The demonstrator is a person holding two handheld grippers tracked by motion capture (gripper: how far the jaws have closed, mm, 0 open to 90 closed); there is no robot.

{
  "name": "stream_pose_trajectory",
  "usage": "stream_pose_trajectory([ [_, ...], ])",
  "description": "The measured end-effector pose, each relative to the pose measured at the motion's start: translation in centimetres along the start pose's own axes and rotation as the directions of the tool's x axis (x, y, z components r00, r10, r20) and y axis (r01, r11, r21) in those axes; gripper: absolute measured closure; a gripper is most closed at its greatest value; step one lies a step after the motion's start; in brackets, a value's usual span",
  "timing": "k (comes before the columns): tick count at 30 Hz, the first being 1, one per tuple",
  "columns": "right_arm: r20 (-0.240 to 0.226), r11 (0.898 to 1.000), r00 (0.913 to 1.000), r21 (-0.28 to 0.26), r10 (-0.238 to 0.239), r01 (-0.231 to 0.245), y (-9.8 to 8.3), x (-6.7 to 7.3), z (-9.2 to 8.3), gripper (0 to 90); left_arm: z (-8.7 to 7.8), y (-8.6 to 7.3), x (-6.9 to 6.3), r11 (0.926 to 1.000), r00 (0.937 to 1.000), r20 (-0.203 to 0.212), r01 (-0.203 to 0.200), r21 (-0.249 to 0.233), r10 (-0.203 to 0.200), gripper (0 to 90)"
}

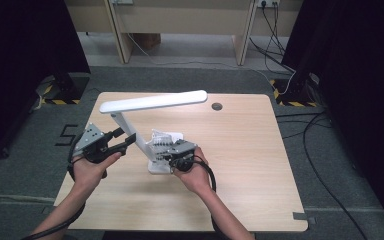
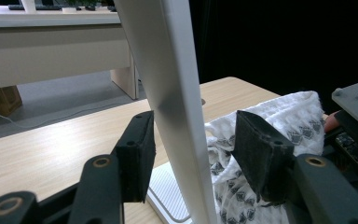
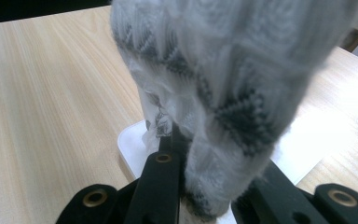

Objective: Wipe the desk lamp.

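The left gripper's fingers straddle the white lamp's stem, half open and not yet clamped, while the right gripper pinches a patterned cloth over the near base, so wiping seems underway and next needs the stem steadied.

White desk lamp stands upright near the table's 9 o'clock side — slanted stem, long flat head up top. Patterned white cloth bunched on its base.
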State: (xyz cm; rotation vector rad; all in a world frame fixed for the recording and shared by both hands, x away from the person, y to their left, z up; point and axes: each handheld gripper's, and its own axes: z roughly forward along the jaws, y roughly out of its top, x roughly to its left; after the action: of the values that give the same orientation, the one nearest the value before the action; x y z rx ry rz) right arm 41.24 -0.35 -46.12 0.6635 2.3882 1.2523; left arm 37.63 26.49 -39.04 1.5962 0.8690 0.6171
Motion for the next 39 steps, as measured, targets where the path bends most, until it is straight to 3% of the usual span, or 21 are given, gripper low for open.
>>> stream_pose_trajectory([
  [8,-0.003,1.0,1.0,-0.004,0.001,-0.001,0.3,0.1,0.1,83.7,-0.2,0.1,0.0,0.9998,0.9999,-0.001,-0.013,-0.017,0.013,51.6],
  [9,-0.003,1.0,0.9998,0.002,0.018,-0.018,0.4,0.2,0.0,83.6,-0.3,0.1,0.1,0.9998,0.9999,0.0,-0.013,-0.018,0.013,51.6],
  [18,0.002,0.998,1.0,-0.059,-0.001,0.001,2.4,0.1,-0.9,83.5,-0.5,-0.5,0.1,0.9992,0.9993,0.013,-0.035,-0.018,0.036,52.4],
  [23,0.0,0.997,1.0,-0.08,0.001,-0.001,3.7,0.1,-1.2,83.4,-1.0,-1.8,0.2,0.998,0.9977,0.026,-0.062,-0.01,0.062,54.8],
  [26,-0.004,0.995,1.0,-0.102,-0.003,0.003,4.4,0.1,-1.4,83.3,-1.2,-4.1,0.1,0.9959,0.996,0.045,-0.08,0.044,0.078,56.8],
  [29,-0.007,0.992,1.0,-0.127,0.001,-0.002,5.2,0.2,-1.6,83.3,-0.7,-7.2,0.1,0.9851,0.9947,0.062,-0.091,0.146,0.082,63.0],
  [32,-0.004,0.989,1.0,-0.148,-0.001,0.001,5.8,0.2,-1.8,83.1,0.4,-9.3,-0.1,0.9765,0.9943,0.092,-0.072,0.203,0.054,65.5],
  [39,-0.006,0.985,0.9997,-0.17,-0.024,0.022,7.0,0.5,-2.3,82.7,2.9,-11.4,-1.1,0.9589,0.9873,0.151,-0.09,0.269,0.05,63.9],
])
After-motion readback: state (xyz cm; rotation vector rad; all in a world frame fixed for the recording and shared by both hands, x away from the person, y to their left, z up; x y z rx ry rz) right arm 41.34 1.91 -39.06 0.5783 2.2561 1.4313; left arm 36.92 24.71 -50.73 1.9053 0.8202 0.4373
